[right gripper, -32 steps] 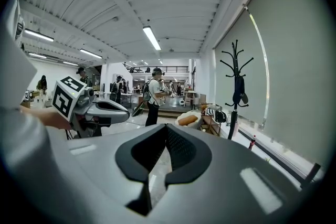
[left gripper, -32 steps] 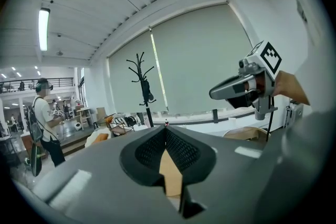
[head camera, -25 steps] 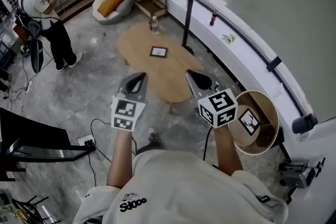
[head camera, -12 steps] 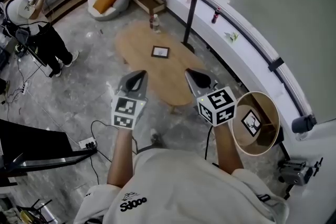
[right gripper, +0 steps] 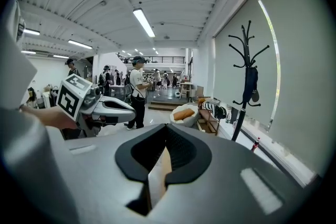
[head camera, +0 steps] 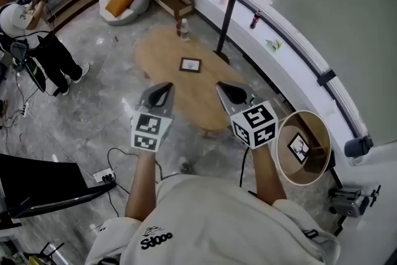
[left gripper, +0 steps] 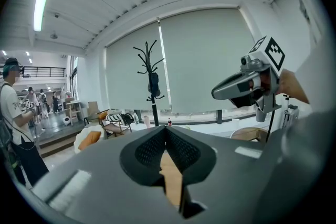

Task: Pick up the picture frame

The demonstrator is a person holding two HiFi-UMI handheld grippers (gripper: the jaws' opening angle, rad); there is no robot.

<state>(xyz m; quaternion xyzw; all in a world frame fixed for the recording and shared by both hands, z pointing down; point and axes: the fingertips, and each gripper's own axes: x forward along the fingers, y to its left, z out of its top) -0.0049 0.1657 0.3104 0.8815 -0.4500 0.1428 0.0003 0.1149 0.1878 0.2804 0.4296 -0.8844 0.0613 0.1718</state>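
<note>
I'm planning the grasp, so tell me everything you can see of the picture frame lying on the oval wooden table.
The picture frame is small and rectangular, with a dark border around a light inner panel; its image is too small to read. It lies flat, face up, near the middle of the wooden table. Only the tabletop touches it; a bottle stands apart at the far edge.

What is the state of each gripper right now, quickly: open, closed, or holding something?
Left gripper: jaws closed, holding nothing.
Right gripper: jaws closed, holding nothing.
</note>
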